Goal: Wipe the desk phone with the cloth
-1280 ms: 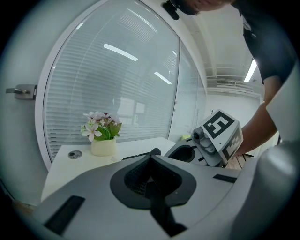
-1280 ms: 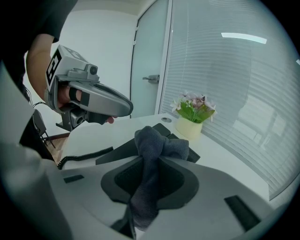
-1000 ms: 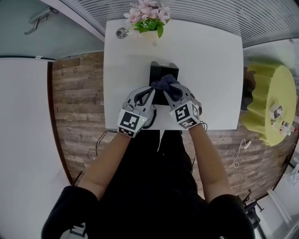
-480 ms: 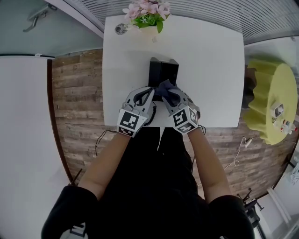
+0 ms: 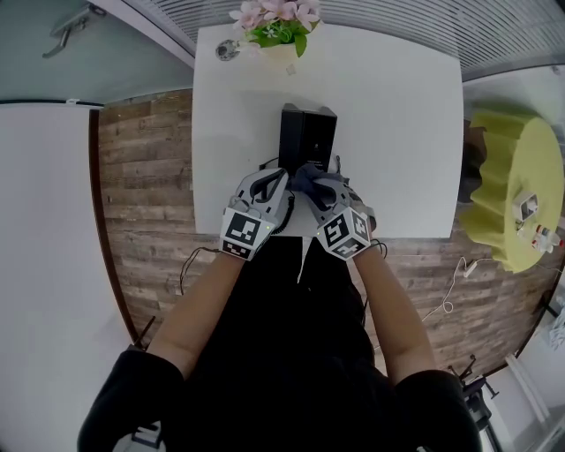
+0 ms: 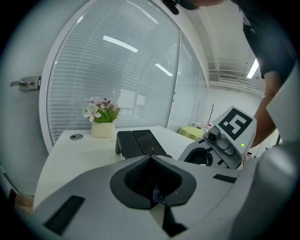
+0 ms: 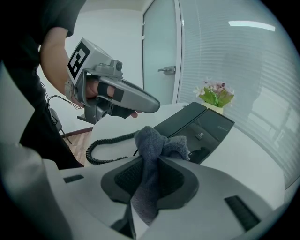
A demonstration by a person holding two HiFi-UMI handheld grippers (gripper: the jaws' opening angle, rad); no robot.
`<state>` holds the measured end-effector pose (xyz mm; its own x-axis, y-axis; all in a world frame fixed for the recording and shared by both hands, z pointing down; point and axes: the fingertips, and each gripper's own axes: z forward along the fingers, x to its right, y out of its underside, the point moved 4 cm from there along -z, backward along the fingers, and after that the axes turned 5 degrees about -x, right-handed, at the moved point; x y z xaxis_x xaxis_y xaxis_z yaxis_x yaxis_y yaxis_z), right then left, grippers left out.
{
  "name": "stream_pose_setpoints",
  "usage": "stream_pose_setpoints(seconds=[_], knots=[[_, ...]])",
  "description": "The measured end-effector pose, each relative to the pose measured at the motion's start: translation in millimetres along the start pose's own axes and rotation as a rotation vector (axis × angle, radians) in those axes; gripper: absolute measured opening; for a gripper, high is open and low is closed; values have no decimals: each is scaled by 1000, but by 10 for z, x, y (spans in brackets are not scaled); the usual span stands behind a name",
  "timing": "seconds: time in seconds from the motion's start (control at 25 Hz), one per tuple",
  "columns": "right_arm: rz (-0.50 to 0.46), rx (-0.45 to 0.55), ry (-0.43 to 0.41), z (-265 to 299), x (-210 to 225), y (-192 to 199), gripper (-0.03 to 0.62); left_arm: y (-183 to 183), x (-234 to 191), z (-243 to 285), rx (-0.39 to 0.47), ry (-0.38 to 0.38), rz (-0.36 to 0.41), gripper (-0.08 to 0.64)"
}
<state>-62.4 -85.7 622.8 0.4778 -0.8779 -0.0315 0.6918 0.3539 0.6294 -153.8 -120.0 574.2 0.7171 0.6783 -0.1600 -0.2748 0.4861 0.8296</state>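
My right gripper point(image 7: 151, 161) is pinched tight on the grey cloth point(image 7: 154, 140). The cloth bunches up right by the near end of the black desk phone point(image 7: 197, 121). My left gripper point(image 6: 151, 158) is squeezed closed with nothing in it, just beside the right one. The curly cord point(image 7: 105, 146) lies on the white table point(image 5: 397, 132). Past the phone stands a pot of pink flowers point(image 5: 275, 22)

The left arm point(image 5: 199, 309) and the right arm point(image 5: 397, 309) reach out side by side toward 12 o'clock. The left gripper point(image 5: 282, 175) points toward 1 o'clock, with its jaws pressed together. The right gripper point(image 5: 311, 181) points toward 11 o'clock, and its jaws pinch the cloth point(image 7: 151, 140). The two tips are close together.
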Motion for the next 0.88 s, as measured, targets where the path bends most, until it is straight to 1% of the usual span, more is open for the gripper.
stream_pose_setpoints(seconds=[0.12, 0.36, 0.44, 0.6, 0.88], knots=[[6, -5, -25, 1, -51, 28, 100, 26, -3, -19, -8, -3, 0, 9], [22, -44, -104, -3, -156, 78, 100, -3, -36, -64, -10, -9, 4, 9], [25, -44, -112, -40, -197, 85, 100, -36, -50, -83, -10, -11, 6, 9], [36, -2, -83, -189, -167, -38, 100, -179, -120, -130, 0, -14, 13, 9], [41, 114, 43, -444, 304, -598, 100, -450, -300, -187, 42, -30, 32, 9]])
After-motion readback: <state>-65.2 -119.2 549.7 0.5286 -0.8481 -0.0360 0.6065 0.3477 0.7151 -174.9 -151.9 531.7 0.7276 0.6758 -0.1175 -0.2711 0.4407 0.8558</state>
